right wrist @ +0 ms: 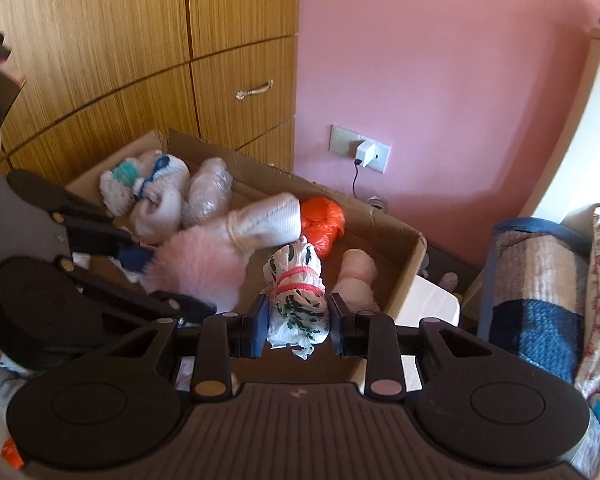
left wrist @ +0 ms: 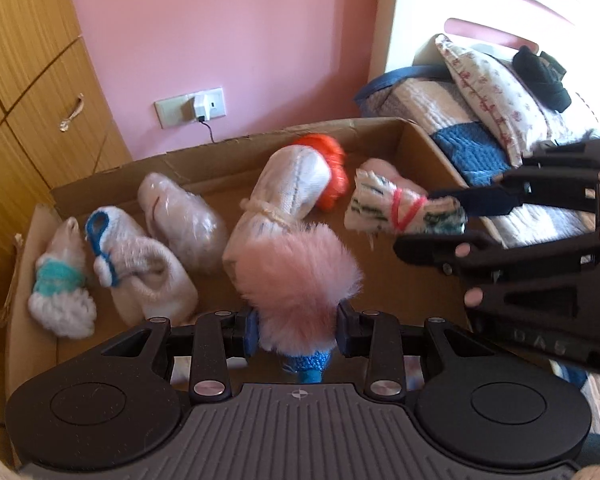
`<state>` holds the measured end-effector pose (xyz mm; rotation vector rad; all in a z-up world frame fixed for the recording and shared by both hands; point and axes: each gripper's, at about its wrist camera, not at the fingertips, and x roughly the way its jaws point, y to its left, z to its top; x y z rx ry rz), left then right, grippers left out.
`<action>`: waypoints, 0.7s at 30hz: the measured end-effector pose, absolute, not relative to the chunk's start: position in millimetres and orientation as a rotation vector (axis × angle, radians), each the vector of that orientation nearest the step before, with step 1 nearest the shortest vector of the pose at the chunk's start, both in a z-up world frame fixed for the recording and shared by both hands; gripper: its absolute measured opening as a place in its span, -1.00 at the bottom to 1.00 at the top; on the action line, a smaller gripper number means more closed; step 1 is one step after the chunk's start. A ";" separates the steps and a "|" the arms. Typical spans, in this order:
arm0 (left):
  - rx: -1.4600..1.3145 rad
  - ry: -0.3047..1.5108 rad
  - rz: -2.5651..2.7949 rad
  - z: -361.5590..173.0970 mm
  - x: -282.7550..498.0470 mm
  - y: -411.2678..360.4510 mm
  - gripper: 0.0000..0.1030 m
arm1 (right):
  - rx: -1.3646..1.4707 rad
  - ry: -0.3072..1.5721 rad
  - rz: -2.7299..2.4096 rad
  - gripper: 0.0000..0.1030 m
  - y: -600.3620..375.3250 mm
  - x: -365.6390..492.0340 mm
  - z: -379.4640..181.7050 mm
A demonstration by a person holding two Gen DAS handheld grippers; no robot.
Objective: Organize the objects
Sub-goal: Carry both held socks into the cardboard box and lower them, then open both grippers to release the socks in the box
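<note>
My left gripper (left wrist: 298, 330) is shut on a fluffy pink bundle (left wrist: 300, 276) with a blue knitted end, held over the open cardboard box (left wrist: 220, 156). My right gripper (right wrist: 298, 326) is shut on a white bundle with green marks (right wrist: 298, 300), tied with red string, also above the box; in the left wrist view it shows as the same bundle (left wrist: 400, 210) at the right. Inside the box lie a long white bundle with an orange end (left wrist: 288, 192), a plastic-wrapped bundle (left wrist: 184, 224), a white bundle with a blue tie (left wrist: 140, 264) and one with a teal band (left wrist: 60, 284).
A pale pink bundle (right wrist: 358, 276) lies in the box's right corner. Wooden cupboard doors (right wrist: 140, 40) stand behind the box, with a pink wall and a plugged-in socket (right wrist: 360, 148). Folded quilts and a flowered pillow (left wrist: 496, 92) are stacked at the right.
</note>
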<state>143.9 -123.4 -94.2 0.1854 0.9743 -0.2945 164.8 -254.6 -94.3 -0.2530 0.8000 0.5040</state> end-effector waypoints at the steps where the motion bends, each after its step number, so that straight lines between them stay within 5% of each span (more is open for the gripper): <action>1: 0.180 0.974 -0.286 -94.9 148.2 -121.4 -0.16 | -0.251 0.804 0.507 -0.45 -252.7 167.3 -95.1; 10: 0.177 0.976 -0.251 -102.3 164.4 -119.4 -0.14 | -0.258 0.828 0.522 -0.41 -245.2 178.3 -109.0; 21: 0.167 0.995 -0.217 -105.0 161.4 -113.8 0.19 | -0.247 0.832 0.514 -0.32 -248.2 174.7 -108.5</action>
